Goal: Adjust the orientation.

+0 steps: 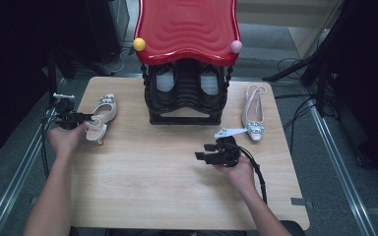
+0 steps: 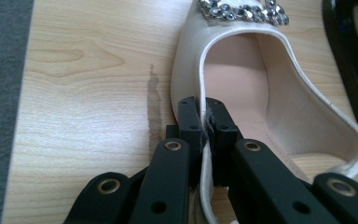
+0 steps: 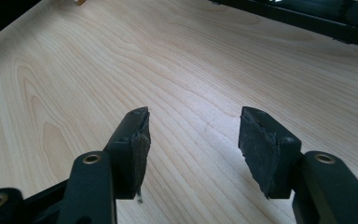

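Forearms are reaching in from the near edge of a pale wooden desk (image 1: 177, 187), each hand holding a black two-jaw gripper. At the near right, the right gripper (image 1: 200, 151) is hovering over bare wood, pointing left, with its jaws standing wide apart and nothing between them; its own view is showing only wood grain between the two pads. A black cable (image 1: 258, 174) is trailing from it back along the wrist.

Farther out, at the left edge of the desk, the left gripper (image 1: 92, 117) is pinching the side wall of a cream slingback shoe (image 1: 102, 118), its jaws closed on the thin upper, one pad inside the shoe and one outside. In the left gripper view this shoe (image 2: 261, 88) is lying on the wood with a rhinestone buckle (image 2: 242, 11) on its toe and a pink lining.

On the right side of the desk, a matching cream shoe (image 1: 253, 112) is lying with its toe toward the person, well apart from the first.

At the far edge, between the shoes, a black shoe rack (image 1: 184, 96) is standing under a red wavy top (image 1: 187, 27).
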A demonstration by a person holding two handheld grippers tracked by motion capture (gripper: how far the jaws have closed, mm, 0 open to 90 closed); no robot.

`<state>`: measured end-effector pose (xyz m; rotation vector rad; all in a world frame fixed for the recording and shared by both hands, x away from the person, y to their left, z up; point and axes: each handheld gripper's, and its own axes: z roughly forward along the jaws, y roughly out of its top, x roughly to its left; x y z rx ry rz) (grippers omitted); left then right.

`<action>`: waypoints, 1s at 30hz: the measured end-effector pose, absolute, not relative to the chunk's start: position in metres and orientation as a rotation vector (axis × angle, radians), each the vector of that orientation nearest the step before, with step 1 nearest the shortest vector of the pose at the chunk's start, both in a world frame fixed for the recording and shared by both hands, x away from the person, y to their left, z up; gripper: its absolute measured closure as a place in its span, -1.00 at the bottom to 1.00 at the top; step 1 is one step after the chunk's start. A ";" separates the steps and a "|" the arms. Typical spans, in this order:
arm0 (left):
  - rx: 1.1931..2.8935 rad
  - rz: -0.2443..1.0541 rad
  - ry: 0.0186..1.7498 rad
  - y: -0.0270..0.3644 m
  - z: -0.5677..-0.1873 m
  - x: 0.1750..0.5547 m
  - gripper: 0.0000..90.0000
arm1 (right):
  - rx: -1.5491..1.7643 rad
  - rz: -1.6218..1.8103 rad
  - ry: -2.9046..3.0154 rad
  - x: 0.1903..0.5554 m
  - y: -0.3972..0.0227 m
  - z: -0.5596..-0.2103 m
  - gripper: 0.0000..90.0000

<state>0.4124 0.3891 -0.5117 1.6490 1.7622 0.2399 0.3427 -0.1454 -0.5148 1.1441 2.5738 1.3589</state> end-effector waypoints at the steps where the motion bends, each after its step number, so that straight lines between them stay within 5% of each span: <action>1: 1.635 0.243 1.755 0.388 -0.511 0.411 0.94 | 1.144 1.359 2.574 0.343 -0.145 -0.515 -0.02; 30: 1.721 0.143 1.541 0.331 -0.480 0.329 0.94 | 1.110 1.404 2.569 0.364 -0.137 -0.510 -0.02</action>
